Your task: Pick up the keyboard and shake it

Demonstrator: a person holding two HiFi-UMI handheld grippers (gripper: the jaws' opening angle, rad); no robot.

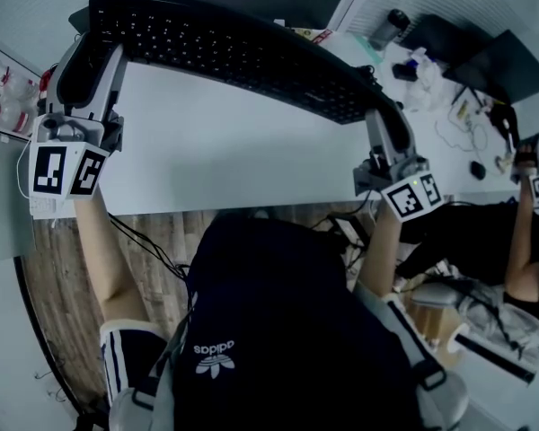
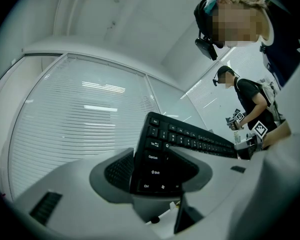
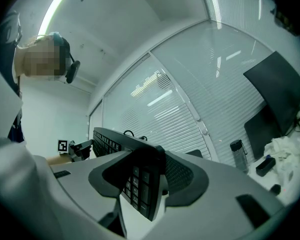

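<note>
**Keyboard lifted, shake comes next**

You have the black keyboard (image 1: 242, 57) raised clear above the white desk (image 1: 216, 160). Your left gripper (image 2: 157, 169) is clamped on its left end and your right gripper (image 3: 145, 184) on its right end. The pickup looks done, so the shake is probably next. Move both hands together in short strokes. It's a long, thin, hard plastic slab with rows of low keys, and its smooth edges could slip from the dimpled dark pads.
</note>
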